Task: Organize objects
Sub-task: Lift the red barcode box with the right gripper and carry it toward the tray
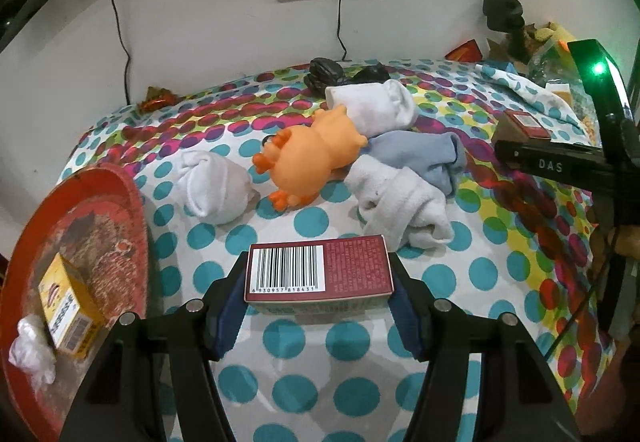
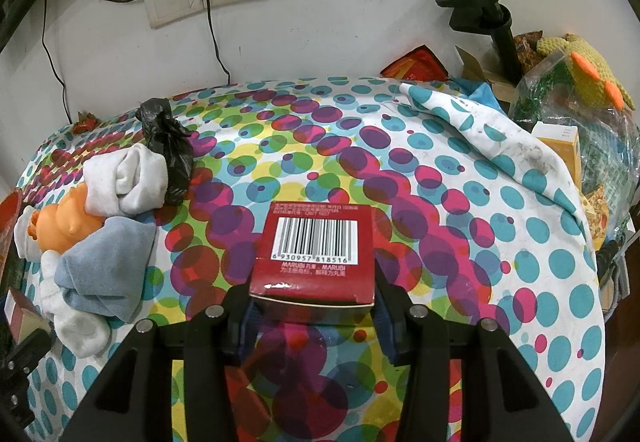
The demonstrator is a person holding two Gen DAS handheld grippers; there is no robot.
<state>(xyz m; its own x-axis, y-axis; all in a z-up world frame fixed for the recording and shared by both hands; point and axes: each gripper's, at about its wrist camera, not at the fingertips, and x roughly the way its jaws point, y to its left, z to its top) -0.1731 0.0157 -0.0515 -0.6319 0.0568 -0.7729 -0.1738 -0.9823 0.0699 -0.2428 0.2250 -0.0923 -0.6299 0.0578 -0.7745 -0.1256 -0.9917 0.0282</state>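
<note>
We hold one red box (image 1: 318, 269) in the left gripper (image 1: 318, 300) and another box (image 2: 316, 254) in the right gripper (image 2: 314, 308), jaws closed on both.

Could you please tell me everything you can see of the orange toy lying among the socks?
The orange toy is a chubby animal figure, seemingly soft rubber or vinyl, with small darker orange feet and stubby limbs. It lies tipped over on the dotted tablecloth, its face hidden. A rolled white sock and a blue sock press against it; another white sock lies just beside it. Neither gripper touches it.
</note>
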